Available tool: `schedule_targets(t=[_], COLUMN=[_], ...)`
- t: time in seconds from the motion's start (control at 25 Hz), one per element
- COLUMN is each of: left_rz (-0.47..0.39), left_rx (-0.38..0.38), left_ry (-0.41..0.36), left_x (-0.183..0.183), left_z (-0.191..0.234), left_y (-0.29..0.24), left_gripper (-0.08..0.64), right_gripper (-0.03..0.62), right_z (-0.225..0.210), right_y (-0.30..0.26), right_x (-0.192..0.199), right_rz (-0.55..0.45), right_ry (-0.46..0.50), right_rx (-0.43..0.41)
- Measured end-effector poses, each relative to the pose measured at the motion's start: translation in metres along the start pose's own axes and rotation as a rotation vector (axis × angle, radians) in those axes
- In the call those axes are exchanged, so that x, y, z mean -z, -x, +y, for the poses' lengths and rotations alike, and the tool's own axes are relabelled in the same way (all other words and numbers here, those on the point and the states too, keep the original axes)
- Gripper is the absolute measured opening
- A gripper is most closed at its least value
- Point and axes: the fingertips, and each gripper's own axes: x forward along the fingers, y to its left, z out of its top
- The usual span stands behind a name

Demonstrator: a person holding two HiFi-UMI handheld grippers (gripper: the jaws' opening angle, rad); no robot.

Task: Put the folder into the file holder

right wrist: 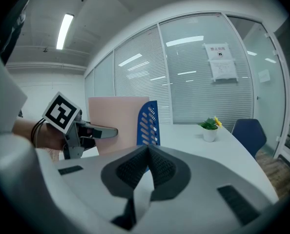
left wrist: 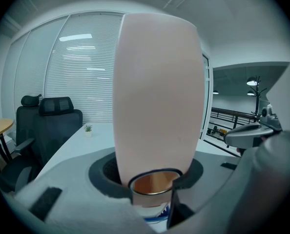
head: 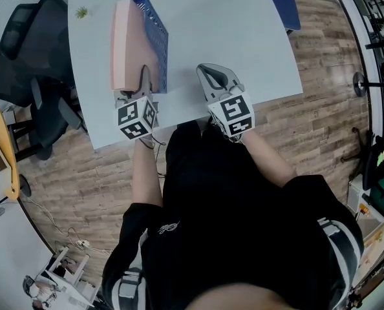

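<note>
A thick pink folder [head: 128, 44] stands on edge on the white table [head: 231, 31], set against the blue perforated file holder [head: 158, 44] on its right side. My left gripper [head: 135, 76] is at the folder's near end, its jaws wide and closed round the spine. In the left gripper view the folder [left wrist: 157, 91] fills the gap between the pads, with its copper finger ring [left wrist: 155, 183] at the bottom. My right gripper [head: 213, 73] rests shut and empty on the table to the right. Its view shows the folder [right wrist: 116, 121], the holder [right wrist: 147, 123] and the left gripper [right wrist: 103, 129].
A small potted plant [head: 81, 11] stands at the table's far left corner. A black office chair [head: 30, 44] is left of the table and a blue chair [right wrist: 247, 130] is at its far right. The person's body hides the near table edge.
</note>
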Motion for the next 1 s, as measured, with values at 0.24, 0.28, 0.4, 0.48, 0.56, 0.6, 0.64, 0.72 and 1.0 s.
schedule_targets(t=[0.24, 0.28, 0.4, 0.48, 0.56, 0.6, 0.64, 0.72, 1.0], left_rz=[0.008, 0.009, 0.01, 0.009, 0.009, 0.012, 0.015, 0.021, 0.054], left_rx=[-0.005, -0.005, -0.004, -0.006, -0.013, -0.017, -0.019, -0.019, -0.032], left_ry=[-0.006, -0.006, -0.006, -0.001, 0.0, -0.002, -0.004, 0.002, 0.005], left_x=[0.004, 0.003, 0.004, 0.004, 0.006, 0.007, 0.009, 0.013, 0.031], left_z=[-0.001, -0.001, -0.002, -0.002, -0.002, -0.002, -0.002, -0.003, -0.007], left_y=[0.001, 0.001, 0.002, 0.002, 0.003, 0.003, 0.004, 0.006, 0.017], left_gripper=[0.193, 0.193, 0.198, 0.198, 0.201, 0.206, 0.209, 0.215, 0.218], right_gripper=[0.005, 0.005, 0.005, 0.005, 0.005, 0.005, 0.005, 0.005, 0.005], right_z=[0.001, 0.002, 0.002, 0.002, 0.001, 0.001, 0.002, 0.001, -0.003], right_y=[0.0, 0.0, 0.001, 0.001, 0.002, 0.003, 0.003, 0.005, 0.014], right_x=[0.001, 0.002, 0.003, 0.005, 0.008, 0.009, 0.01, 0.012, 0.022], right_rz=[0.003, 0.006, 0.008, 0.011, 0.013, 0.015, 0.018, 0.023, 0.038], right_ry=[0.004, 0.004, 0.005, 0.006, 0.006, 0.007, 0.007, 0.01, 0.012], right_rx=[-0.01, -0.011, -0.016, -0.02, -0.023, -0.024, -0.024, -0.026, -0.032])
